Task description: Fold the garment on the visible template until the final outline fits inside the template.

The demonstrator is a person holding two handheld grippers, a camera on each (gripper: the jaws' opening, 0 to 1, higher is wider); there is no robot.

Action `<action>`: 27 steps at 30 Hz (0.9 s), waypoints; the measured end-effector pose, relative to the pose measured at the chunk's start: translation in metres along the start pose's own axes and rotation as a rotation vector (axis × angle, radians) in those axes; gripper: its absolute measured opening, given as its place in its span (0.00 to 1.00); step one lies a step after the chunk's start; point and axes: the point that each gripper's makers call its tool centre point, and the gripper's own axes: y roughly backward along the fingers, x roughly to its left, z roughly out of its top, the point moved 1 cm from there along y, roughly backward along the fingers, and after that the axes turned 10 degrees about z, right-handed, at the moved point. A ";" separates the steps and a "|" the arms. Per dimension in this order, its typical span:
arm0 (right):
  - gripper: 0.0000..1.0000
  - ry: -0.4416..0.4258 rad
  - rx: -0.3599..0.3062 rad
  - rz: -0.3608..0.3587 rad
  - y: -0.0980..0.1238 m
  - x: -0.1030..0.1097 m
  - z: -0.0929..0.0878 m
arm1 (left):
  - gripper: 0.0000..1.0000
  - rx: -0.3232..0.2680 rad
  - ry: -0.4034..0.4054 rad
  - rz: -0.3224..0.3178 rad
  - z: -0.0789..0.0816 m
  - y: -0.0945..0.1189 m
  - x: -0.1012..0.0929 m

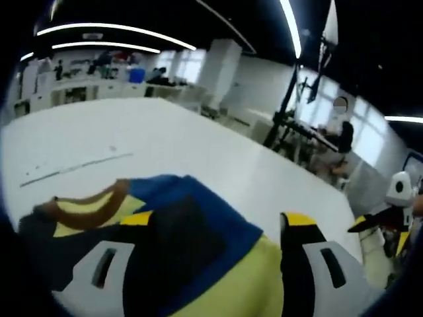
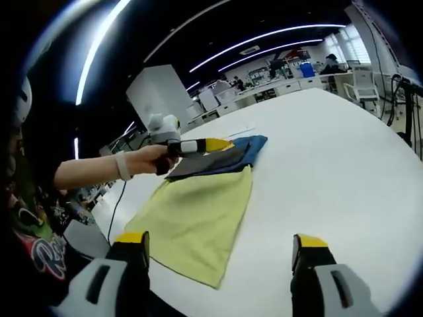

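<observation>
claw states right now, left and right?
Left claw: over the garment's dark end; open or shut cannot be told.
Right claw: open, holding nothing.

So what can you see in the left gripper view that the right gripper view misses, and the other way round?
The left gripper view sits close over the garment and shows its brown curved collar band, plus a faint line on the table beyond. The right gripper view stands back: it shows the garment's whole outline, yellow with a blue and dark end, the left gripper at that end, and the person's forearm with a white wristband. Both share the white table, the garment, open jaws with yellow tips, and the ceiling light strips.
</observation>
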 end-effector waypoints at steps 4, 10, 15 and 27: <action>0.90 0.016 0.007 0.006 -0.005 0.000 0.004 | 0.70 -0.006 0.006 0.001 0.002 0.010 0.002; 0.89 0.052 0.010 0.005 -0.010 0.000 0.013 | 0.69 -0.023 0.023 0.025 -0.001 0.037 0.016; 0.89 0.071 0.018 0.027 -0.019 0.005 0.018 | 0.68 -0.011 0.044 0.068 -0.018 0.064 0.032; 0.89 0.135 0.056 0.070 -0.034 0.017 0.023 | 0.67 -0.017 0.073 0.139 -0.040 0.133 0.053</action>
